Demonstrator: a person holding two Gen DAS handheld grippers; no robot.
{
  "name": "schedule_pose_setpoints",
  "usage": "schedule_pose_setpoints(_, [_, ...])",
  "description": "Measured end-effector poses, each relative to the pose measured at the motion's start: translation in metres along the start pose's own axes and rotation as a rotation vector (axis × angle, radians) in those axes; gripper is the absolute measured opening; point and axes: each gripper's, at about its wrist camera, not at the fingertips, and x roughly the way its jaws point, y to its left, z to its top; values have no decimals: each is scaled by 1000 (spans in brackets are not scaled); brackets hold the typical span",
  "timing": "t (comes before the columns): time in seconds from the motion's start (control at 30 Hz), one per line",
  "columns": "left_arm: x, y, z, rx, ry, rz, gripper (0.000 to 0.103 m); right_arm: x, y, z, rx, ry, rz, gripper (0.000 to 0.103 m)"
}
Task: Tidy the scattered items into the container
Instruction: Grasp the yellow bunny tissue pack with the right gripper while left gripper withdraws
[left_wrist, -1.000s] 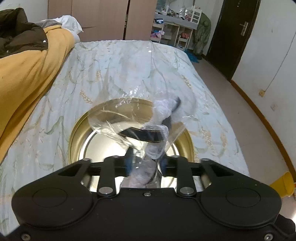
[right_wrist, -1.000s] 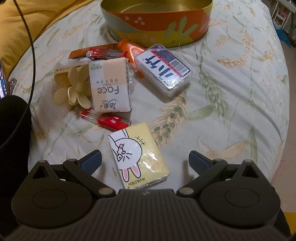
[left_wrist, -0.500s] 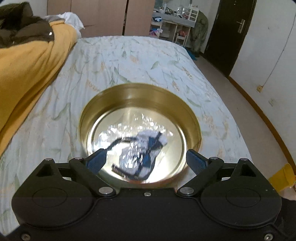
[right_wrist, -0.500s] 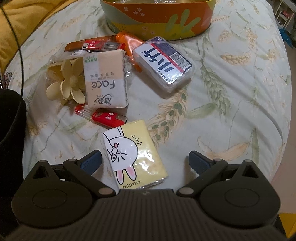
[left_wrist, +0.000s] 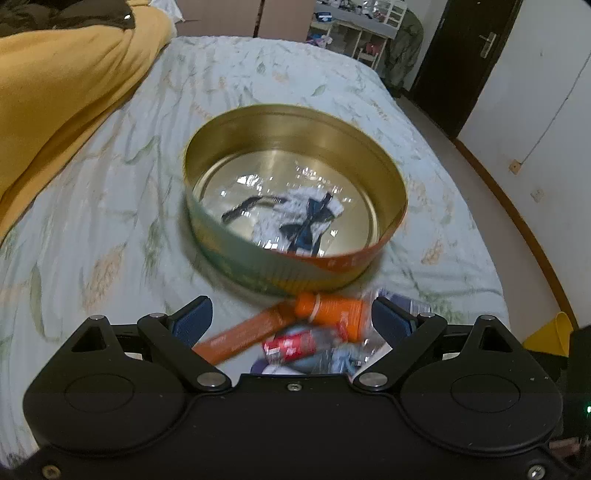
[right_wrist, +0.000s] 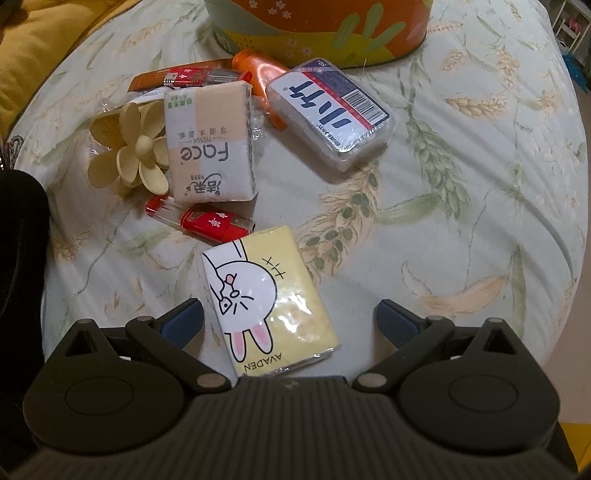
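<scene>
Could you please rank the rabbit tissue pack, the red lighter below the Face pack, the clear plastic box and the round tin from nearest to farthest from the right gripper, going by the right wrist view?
1. Rabbit tissue pack, between the open right gripper fingers.
2. Red lighter, just beyond, left.
3. Clear plastic box, farther, right of centre.
4. Round tin, top edge.

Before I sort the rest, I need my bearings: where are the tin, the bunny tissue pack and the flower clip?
tin (left_wrist: 373, 155): left wrist view, far inner wall.
bunny tissue pack (right_wrist: 269, 302): right wrist view, front face.
flower clip (right_wrist: 142, 146): right wrist view, centre knob.
</scene>
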Motion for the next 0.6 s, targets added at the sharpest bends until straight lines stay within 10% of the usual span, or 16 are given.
schedule_pose_setpoints(0.6, [-17,-7,-45,-9,23,6,93,-13,-5,-2,35,-51,41,50])
